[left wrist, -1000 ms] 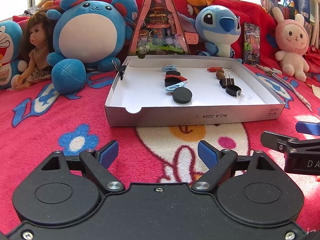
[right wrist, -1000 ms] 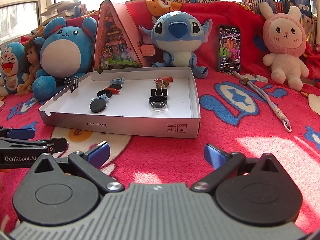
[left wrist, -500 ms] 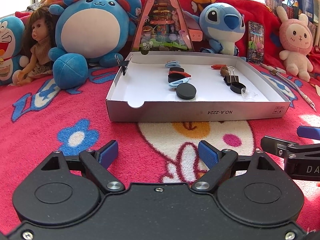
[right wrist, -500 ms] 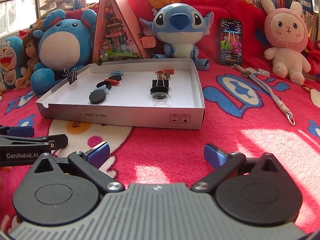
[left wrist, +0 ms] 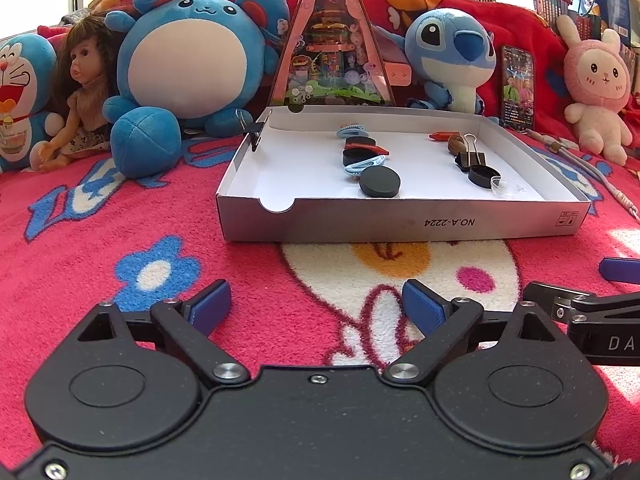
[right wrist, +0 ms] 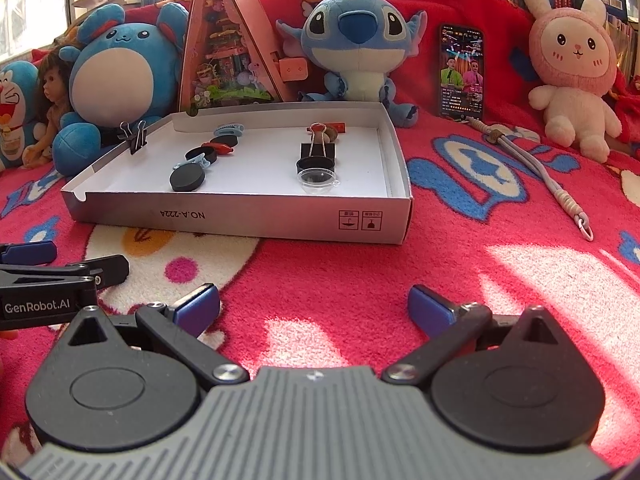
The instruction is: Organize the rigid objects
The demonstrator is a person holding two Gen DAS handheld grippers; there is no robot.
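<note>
A shallow white cardboard box (left wrist: 400, 222) (right wrist: 248, 220) lies on the red blanket ahead of both grippers. Inside run two rows of small items: a black round lid (left wrist: 379, 183) (right wrist: 187, 180), light blue clips and a red piece on the left; a black binder clip (left wrist: 470, 156) (right wrist: 318, 147), a black cap and a clear dome (right wrist: 316, 179) on the right. Another binder clip (right wrist: 134, 138) grips the box's left wall. My left gripper (left wrist: 316, 308) hovers short of the box, jaws opening, nothing between them. My right gripper (right wrist: 314, 306) stands open and empty beside it.
Plush toys line the back: a blue round one (left wrist: 188, 60), a blue alien (right wrist: 356, 44), a pink rabbit (right wrist: 572, 76), plus a doll (left wrist: 86, 88). A triangular toy house (left wrist: 332, 40) and a phone (right wrist: 460, 72) stand behind the box. A grey lanyard (right wrist: 540, 172) lies right.
The left gripper's jaws have spread a little wider. Both views have tipped slightly, so the box sits marginally closer and lower in frame. Nothing in the box has moved.
</note>
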